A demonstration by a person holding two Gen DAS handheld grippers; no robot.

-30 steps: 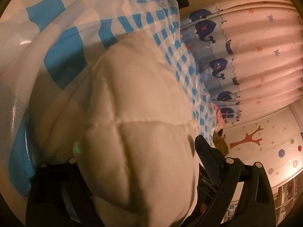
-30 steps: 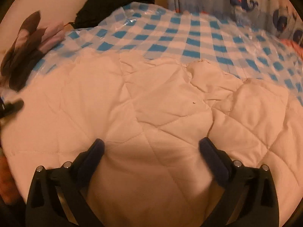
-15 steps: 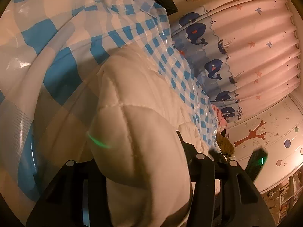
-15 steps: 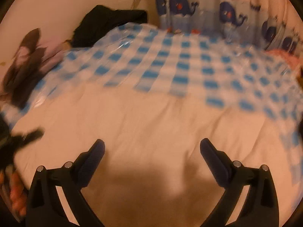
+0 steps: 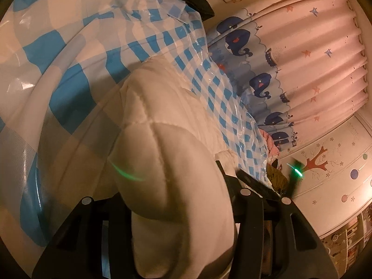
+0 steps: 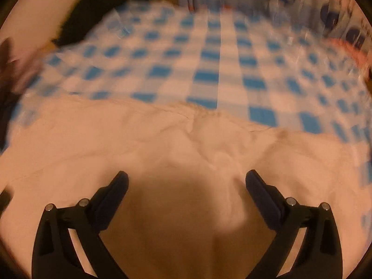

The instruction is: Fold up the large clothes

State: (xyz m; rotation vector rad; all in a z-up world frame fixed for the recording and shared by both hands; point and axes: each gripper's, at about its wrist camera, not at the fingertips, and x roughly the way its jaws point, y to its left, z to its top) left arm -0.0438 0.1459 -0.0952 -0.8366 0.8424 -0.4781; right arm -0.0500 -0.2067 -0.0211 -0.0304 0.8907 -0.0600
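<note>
A thick white quilted garment [image 5: 167,121] lies on a blue-and-white checked sheet [image 5: 69,46]. My left gripper [image 5: 172,186] is shut on a puffy fold of it; the fold bulges between the fingers and hides the left fingertip. In the right wrist view, the same garment [image 6: 162,144] spreads across the lower half, its far edge against the checked sheet [image 6: 209,58]. My right gripper [image 6: 187,177] hovers over the garment with its jaws wide open and nothing between them. That view is blurred by motion.
A whale-print curtain [image 5: 290,58] hangs beyond the sheet's far side. A black cloth [image 6: 104,11] lies at the sheet's far left corner. A dark blurred object with a green light [image 5: 295,169] shows right of my left gripper.
My left gripper's jaws closed from wide open onto the quilted fold. My right gripper stayed open and shifted over the garment, blurring its view.
</note>
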